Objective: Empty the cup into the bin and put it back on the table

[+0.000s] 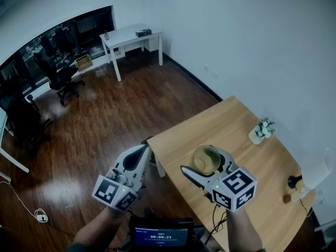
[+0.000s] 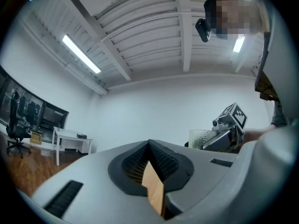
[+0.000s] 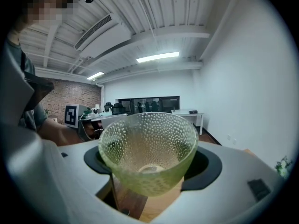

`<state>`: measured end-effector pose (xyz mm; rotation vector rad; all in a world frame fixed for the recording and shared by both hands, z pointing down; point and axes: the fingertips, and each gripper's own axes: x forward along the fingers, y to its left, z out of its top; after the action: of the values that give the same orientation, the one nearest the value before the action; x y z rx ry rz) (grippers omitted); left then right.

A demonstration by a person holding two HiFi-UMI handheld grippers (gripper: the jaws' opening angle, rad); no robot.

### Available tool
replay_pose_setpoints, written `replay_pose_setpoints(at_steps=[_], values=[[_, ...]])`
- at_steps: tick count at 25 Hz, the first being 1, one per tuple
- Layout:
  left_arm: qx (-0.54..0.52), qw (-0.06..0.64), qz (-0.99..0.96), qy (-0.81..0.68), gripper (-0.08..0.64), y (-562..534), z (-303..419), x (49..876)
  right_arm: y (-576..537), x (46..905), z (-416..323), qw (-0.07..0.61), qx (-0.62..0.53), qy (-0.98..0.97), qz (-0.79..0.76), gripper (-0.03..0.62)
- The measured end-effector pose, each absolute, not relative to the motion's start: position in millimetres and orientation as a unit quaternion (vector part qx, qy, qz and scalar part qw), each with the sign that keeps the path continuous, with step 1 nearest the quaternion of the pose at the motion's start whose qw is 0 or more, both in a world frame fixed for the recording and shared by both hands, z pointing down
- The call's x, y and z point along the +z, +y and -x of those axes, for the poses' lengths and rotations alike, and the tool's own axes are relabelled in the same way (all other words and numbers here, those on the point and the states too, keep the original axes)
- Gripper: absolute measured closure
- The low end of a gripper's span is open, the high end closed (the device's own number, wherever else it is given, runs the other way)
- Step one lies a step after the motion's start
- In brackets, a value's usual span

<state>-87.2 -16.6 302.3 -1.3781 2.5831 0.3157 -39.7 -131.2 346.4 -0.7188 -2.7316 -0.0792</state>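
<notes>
A greenish dimpled glass cup (image 1: 206, 159) stands upright between the jaws of my right gripper (image 1: 203, 164), over the near part of the wooden table (image 1: 226, 125). In the right gripper view the cup (image 3: 148, 150) fills the gap, both pads of the right gripper (image 3: 152, 171) press on its sides, and only its pale round base shows inside. My left gripper (image 1: 143, 152) hangs left of the table's corner, above the floor, its jaws together and holding nothing. In the left gripper view the left gripper (image 2: 150, 148) has its pads meeting, with the cup (image 2: 201, 138) off to the right. No bin is in view.
A small pot of white flowers (image 1: 261, 130) sits at the table's far right edge. A white lamp-like thing (image 1: 317, 172) and small dark objects (image 1: 293, 181) stand at the right. A white desk (image 1: 131, 35) and office chairs (image 1: 60, 77) lie across the dark wood floor. A cable (image 1: 41, 214) lies at lower left.
</notes>
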Motion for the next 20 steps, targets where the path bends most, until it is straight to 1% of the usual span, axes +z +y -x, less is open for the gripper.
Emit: replay_pose_setpoints(at_steps=[6, 13, 20], values=[[0.102, 0.107, 0.447, 0.882, 0.56, 27.5, 128.4, 306.4, -86.9, 353.0, 83.3, 0.164, -0.03, -0.948, 0.27, 0.192], [0.1, 0.098, 0.437, 0.888, 0.56, 62.9, 167.6, 318.6, -45.2, 362.5, 128.7, 0.173, -0.034, -0.941, 0.289, 0.192], [0.066, 0.101, 0.422, 0.899, 0.56, 90.4, 208.8, 327.6, -7.8, 366.9, 168.7, 0.181, -0.034, -0.937, 0.298, 0.192]])
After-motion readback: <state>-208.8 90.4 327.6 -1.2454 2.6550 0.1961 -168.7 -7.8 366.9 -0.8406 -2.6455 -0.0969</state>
